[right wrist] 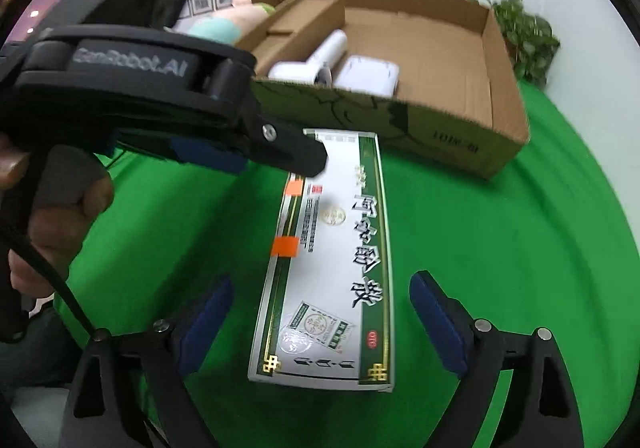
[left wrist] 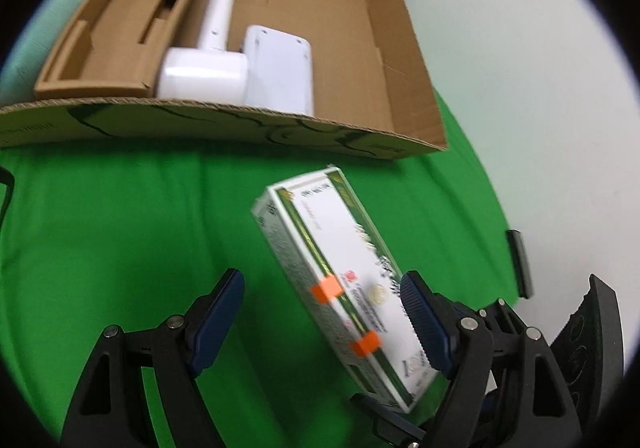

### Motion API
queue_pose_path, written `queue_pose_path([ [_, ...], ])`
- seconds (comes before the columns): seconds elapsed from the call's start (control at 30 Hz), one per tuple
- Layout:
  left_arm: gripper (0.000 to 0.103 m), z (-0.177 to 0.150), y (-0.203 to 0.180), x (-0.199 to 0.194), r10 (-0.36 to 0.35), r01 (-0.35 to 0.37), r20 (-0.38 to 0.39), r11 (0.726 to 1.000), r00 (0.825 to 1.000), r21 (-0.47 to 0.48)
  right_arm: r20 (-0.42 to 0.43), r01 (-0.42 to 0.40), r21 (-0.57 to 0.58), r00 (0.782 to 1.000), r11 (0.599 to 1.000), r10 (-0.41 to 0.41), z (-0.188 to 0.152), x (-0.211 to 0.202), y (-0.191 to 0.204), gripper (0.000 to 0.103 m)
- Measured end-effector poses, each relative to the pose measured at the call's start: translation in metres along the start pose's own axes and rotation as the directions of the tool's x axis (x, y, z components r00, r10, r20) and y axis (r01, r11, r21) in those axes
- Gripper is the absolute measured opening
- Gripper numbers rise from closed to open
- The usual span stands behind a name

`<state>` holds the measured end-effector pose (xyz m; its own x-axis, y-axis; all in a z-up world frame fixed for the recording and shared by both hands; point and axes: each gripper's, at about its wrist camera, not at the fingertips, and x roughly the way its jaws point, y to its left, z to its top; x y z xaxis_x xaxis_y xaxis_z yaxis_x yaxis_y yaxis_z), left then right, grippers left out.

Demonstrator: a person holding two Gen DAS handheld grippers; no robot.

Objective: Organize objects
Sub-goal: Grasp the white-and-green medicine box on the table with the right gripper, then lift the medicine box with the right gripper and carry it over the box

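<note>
Medicine box (right wrist: 324,268) lies flat on the green-covered desk (right wrist: 500,248), long axis running 12-to-6 in the right wrist view, just short of the cardboard box (right wrist: 460,128) at 12 o'clock. Right gripper (right wrist: 320,324) has its jaws wide apart, straddling the near end of the medicine box — pads clear of both long edges, nothing held. Left gripper (left wrist: 320,308) also stands wide open; in its own view the medicine box sits between the jaws nearer the right pad (left wrist: 420,312), contact unclear through blur, so no firm grip. In the right wrist view it comes in from 10 o'clock over the far end. Likely both line up to lift it into the cardboard box, where a white handheld device (left wrist: 208,64) and white flat unit (left wrist: 280,68) already lie — free floor remains at 2 o'clock.
</note>
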<state>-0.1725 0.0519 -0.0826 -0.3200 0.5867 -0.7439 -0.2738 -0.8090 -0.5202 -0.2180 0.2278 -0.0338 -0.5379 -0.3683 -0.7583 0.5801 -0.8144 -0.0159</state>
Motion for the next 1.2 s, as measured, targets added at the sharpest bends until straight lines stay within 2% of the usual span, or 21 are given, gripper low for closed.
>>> queue_pose_path([
  [0.17, 0.079, -0.003, -0.003, 0.007, -0.081, 0.080, -0.029, 0.997, 0.996, -0.011, 0.004, -0.022, 0.045, 1.000, 0.999, 0.022, -0.006, -0.010, -0.009, 0.089],
  [0.23, 0.079, -0.004, -0.004, 0.012, -0.095, 0.094, -0.042, 0.995, 0.995, -0.014, -0.014, -0.007, 0.064, 1.000, 0.998, 0.008, -0.006, -0.010, -0.012, 0.079],
  [0.3, 0.078, -0.006, -0.003, 0.017, -0.114, 0.112, -0.057, 0.993, 0.992, -0.027, -0.044, -0.004, 0.055, 0.999, 0.998, 0.006, -0.009, -0.008, -0.011, 0.060],
  [0.4, 0.070, -0.008, -0.002, 0.022, -0.144, 0.140, -0.081, 0.989, 0.986, -0.054, -0.058, -0.027, 0.081, 0.998, 0.996, 0.031, -0.011, -0.009, -0.019, 0.060],
  [0.5, 0.070, -0.010, 0.002, 0.024, -0.137, 0.131, -0.084, 0.988, 0.987, -0.076, -0.058, -0.075, 0.150, 0.995, 0.986, 0.084, -0.007, -0.008, -0.025, 0.059],
  [0.57, 0.066, -0.010, 0.004, 0.024, -0.137, 0.129, -0.084, 0.987, 0.987, -0.092, -0.053, -0.102, 0.185, 0.992, 0.977, 0.114, -0.008, -0.009, -0.027, 0.059],
  [0.7, 0.054, -0.011, 0.006, 0.022, -0.115, 0.108, -0.085, 0.990, 0.990, -0.087, -0.052, -0.104, 0.193, 0.992, 0.976, 0.116, -0.007, -0.009, -0.029, 0.058],
  [0.87, 0.053, -0.013, 0.008, 0.019, -0.106, 0.100, -0.072, 0.991, 0.992, -0.090, -0.053, -0.091, 0.181, 0.993, 0.979, 0.102, -0.007, -0.011, -0.024, 0.058],
  [1.0, 0.048, -0.013, 0.002, 0.009, -0.107, 0.104, -0.042, 0.992, 0.993, -0.073, -0.025, -0.061, 0.145, 0.998, 0.988, 0.065, -0.004, -0.015, -0.017, 0.057],
  [1.13, 0.020, -0.009, -0.012, -0.007, -0.150, 0.150, -0.008, 0.988, 0.989, -0.026, 0.022, 0.012, 0.122, 1.000, 0.993, -0.015, 0.001, -0.024, -0.014, 0.057],
  [1.2, 0.017, -0.007, -0.021, -0.017, -0.164, 0.164, 0.011, 0.986, 0.986, 0.006, 0.055, 0.021, 0.135, 0.998, 0.991, -0.029, 0.003, -0.031, -0.018, 0.057],
])
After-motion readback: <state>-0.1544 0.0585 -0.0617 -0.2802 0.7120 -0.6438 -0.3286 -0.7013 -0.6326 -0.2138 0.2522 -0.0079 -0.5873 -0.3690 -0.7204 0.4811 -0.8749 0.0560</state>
